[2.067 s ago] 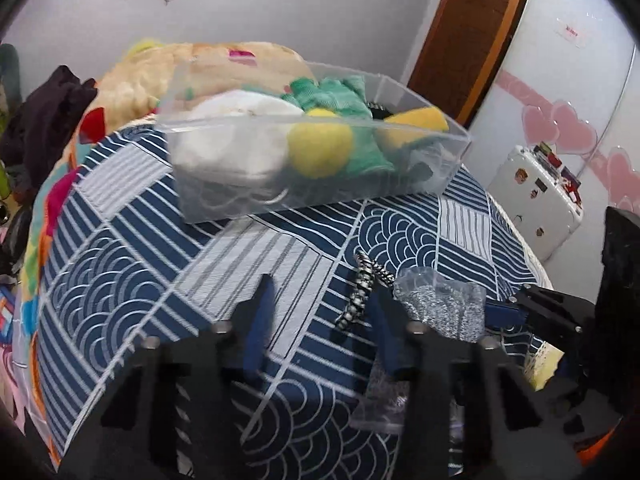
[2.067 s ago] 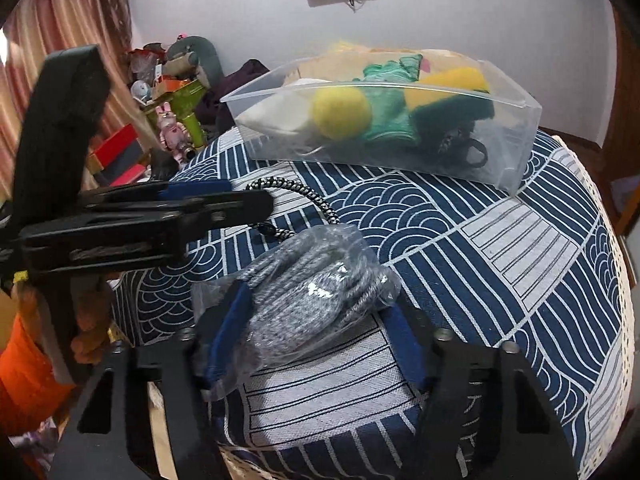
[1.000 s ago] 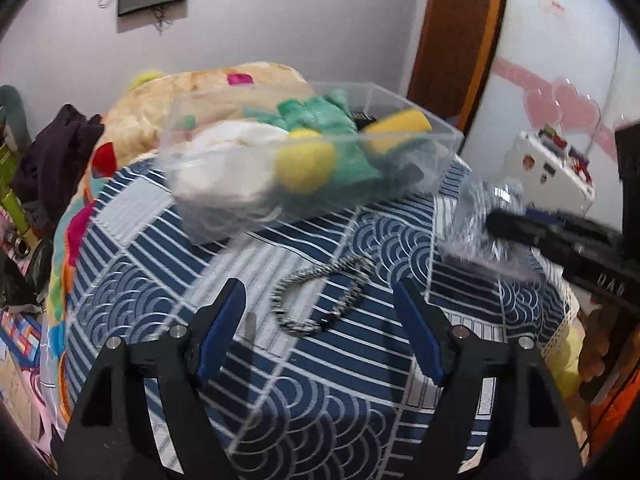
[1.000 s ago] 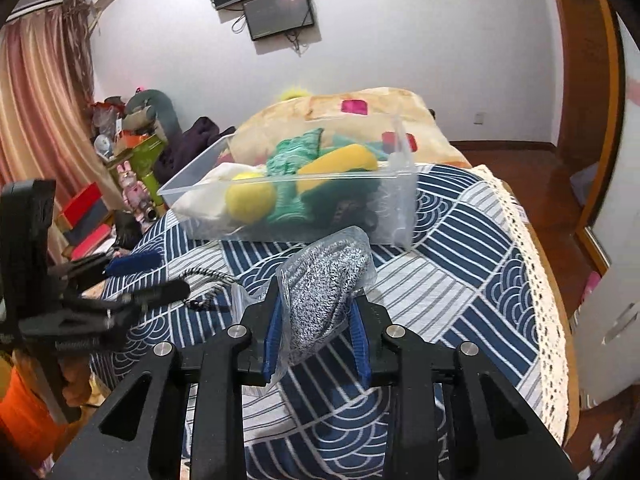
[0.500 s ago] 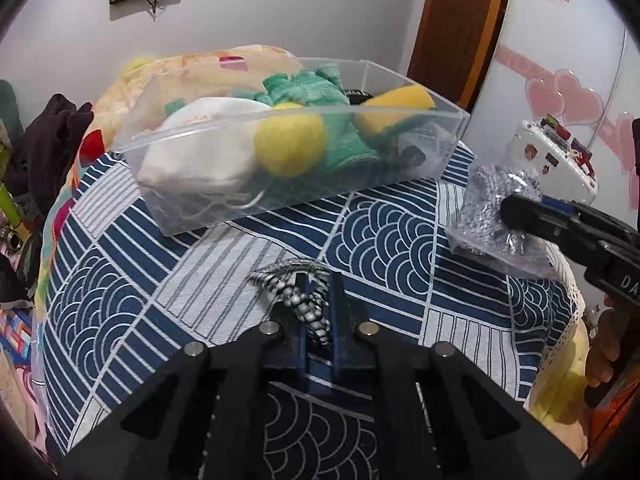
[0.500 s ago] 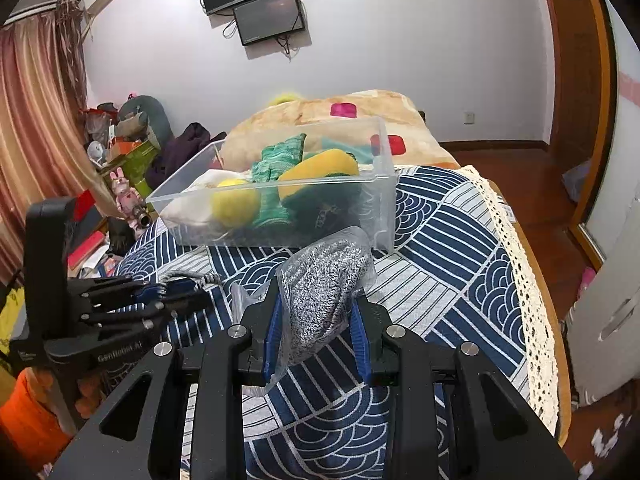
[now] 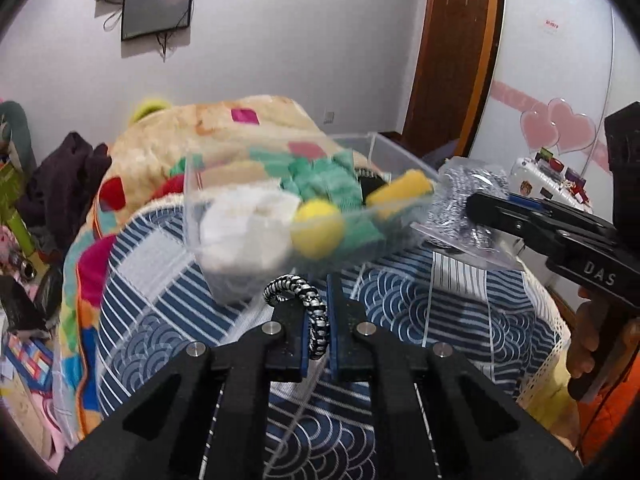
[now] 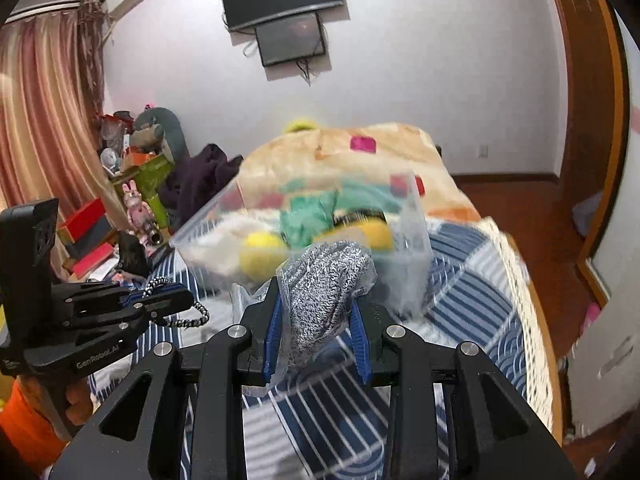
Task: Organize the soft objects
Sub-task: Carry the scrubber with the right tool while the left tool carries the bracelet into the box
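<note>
A clear plastic bin [image 7: 384, 148] stands on the blue patterned bedspread [image 7: 460, 312], holding a white cloth, a yellow ball [image 7: 316, 228], green fabric and a yellow sponge; it also shows in the right wrist view [image 8: 412, 216]. My left gripper [image 7: 318, 320] is shut on a black-and-white braided loop [image 7: 304, 292], lifted above the bed just in front of the bin. My right gripper [image 8: 316, 312] is shut on a grey knit item in a clear bag [image 8: 324, 288], held up near the bin's right end; the bag also shows in the left wrist view [image 7: 468, 196].
A beige patterned blanket [image 7: 224, 136] is heaped behind the bin. Dark clothes [image 7: 60, 176] and toys [image 8: 136, 200] lie off the bed's left side. A wooden door [image 7: 452, 52] and a white cabinet [image 7: 548, 184] stand to the right. A lace bed edge [image 8: 524, 300] runs along the right.
My left gripper closed on the braided loop and lifted it off the bedspread toward the bin. My right gripper carried the bagged knit item higher and closer to the bin's right end.
</note>
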Demonstrator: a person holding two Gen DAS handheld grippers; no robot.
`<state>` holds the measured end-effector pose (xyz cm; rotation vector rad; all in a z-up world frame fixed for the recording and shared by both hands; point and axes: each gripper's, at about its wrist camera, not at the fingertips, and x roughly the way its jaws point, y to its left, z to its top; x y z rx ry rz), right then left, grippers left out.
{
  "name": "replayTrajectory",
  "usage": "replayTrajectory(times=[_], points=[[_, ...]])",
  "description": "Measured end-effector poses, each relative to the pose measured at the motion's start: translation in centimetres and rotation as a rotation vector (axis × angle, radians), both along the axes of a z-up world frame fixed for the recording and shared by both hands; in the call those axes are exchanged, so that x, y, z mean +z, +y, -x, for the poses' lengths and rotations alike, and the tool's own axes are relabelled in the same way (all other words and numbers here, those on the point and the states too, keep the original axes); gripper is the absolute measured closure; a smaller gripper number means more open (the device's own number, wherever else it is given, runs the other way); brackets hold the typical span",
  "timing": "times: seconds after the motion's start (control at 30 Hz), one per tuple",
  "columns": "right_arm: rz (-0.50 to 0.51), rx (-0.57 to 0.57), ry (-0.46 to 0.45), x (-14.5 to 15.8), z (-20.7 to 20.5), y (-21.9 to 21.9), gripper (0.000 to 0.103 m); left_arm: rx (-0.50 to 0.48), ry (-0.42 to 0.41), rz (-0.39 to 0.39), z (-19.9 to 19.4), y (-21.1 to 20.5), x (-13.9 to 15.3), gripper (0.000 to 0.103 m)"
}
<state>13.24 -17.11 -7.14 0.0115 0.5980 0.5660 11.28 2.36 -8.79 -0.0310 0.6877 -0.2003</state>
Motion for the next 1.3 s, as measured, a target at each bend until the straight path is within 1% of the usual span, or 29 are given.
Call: replayTrajectory(times=[0.1, 0.23, 0.3, 0.43, 0.53, 0.6, 0.7, 0.8, 0.87, 0.9, 0.93, 0.97, 1.0, 1.03, 1.07, 1.13, 1.2, 1.3], points=[[0.000, 0.001, -0.029, 0.8, -0.8, 0.6, 0.075, 0.000, -0.029, -0.013, -0.7, 0.3, 1.4, 0.097], [-0.001, -0.001, -0.059, 1.8, -2.2, 1.4, 0.075, -0.007, -0.053, -0.007, -2.7, 0.5, 3.2, 0.097], [-0.001, -0.002, -0.067, 2.1, -3.0, 1.8, 0.075, -0.009, -0.058, 0.007, -3.8, 0.6, 3.8, 0.097], [0.017, -0.013, -0.079, 2.3, -4.8, 2.9, 0.075, -0.031, -0.044, 0.072, -6.7, 1.0, 4.3, 0.097], [0.036, -0.019, -0.072, 2.0, -6.1, 3.7, 0.075, -0.027, -0.031, 0.090, -8.7, 1.1, 3.9, 0.097], [0.045, -0.020, -0.057, 1.6, -6.7, 4.1, 0.075, -0.009, -0.017, 0.079, -9.6, 1.0, 3.2, 0.097], [0.060, -0.021, -0.026, 0.8, -7.7, 4.4, 0.075, 0.001, 0.050, 0.068, -11.0, 1.1, 1.5, 0.097], [0.079, -0.016, 0.013, -0.2, -8.2, 4.7, 0.075, 0.000, 0.107, 0.061, -11.4, 1.3, -0.1, 0.096], [0.091, -0.007, 0.030, -0.8, -8.2, 4.8, 0.074, -0.012, 0.130, 0.069, -11.1, 1.4, -0.6, 0.091], [0.095, -0.007, 0.032, -1.0, -8.2, 4.8, 0.073, -0.015, 0.134, 0.069, -10.9, 1.5, -0.7, 0.084], [0.098, -0.007, 0.032, -1.1, -8.1, 4.7, 0.073, -0.018, 0.137, 0.066, -10.6, 1.5, -0.7, 0.073], [0.104, -0.007, 0.032, -1.1, -7.9, 4.7, 0.073, -0.018, 0.136, 0.062, -10.3, 1.5, -0.7, 0.068], [0.111, -0.006, 0.030, -1.1, -7.8, 4.8, 0.072, -0.014, 0.132, 0.054, -9.9, 1.5, -0.6, 0.058], [0.119, -0.004, 0.028, -1.0, -7.6, 4.8, 0.070, -0.014, 0.129, 0.048, -9.6, 1.6, -0.5, 0.052], [0.130, -0.005, 0.025, -1.0, -7.5, 4.8, 0.068, -0.016, 0.125, 0.039, -9.2, 1.5, -0.4, 0.051], [0.144, -0.006, 0.020, -1.0, -7.3, 4.7, 0.059, -0.011, 0.115, 0.020, -8.5, 1.4, -0.2, 0.047], [0.151, -0.009, 0.012, -0.9, -7.1, 4.6, 0.056, -0.007, 0.105, 0.016, -7.8, 1.6, 0.2, 0.045], [0.154, -0.006, 0.009, -0.8, -6.8, 4.4, 0.054, 0.006, 0.086, -0.004, -7.0, 1.7, 0.6, 0.044]])
